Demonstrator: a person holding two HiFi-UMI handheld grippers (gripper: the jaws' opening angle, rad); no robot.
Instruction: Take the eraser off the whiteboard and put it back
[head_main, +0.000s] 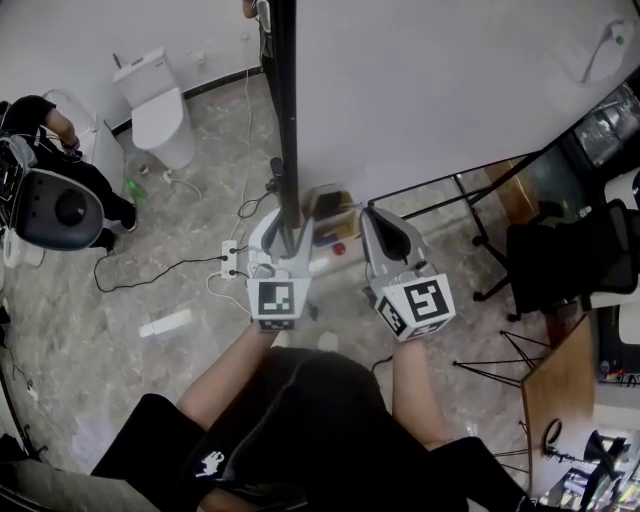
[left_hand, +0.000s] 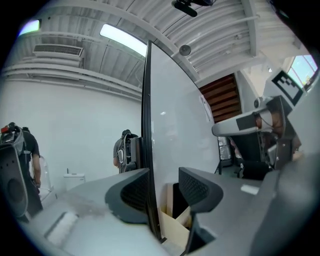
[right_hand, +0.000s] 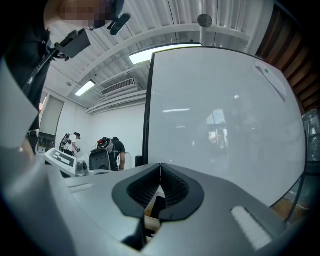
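1. The left gripper (left_hand: 161, 187) is standing spread, straddling the black edge (left_hand: 146, 125) of the whiteboard (left_hand: 175, 110), with a gap showing at its right pad.
2. The right gripper (right_hand: 160, 170) is facing the whiteboard, its jaws pressed together on nothing.
3. A small thing (right_hand: 265, 72) with a green spot is sitting near the whiteboard's upper right corner. It is possibly the eraser, but it is too small to tell.

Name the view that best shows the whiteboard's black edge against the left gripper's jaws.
The left gripper view: the black edge rises between the open jaws, nearly against one and clear of the other. The head view shows the left gripper at it from above, with the gap hidden. The right gripper view shows only the edge.
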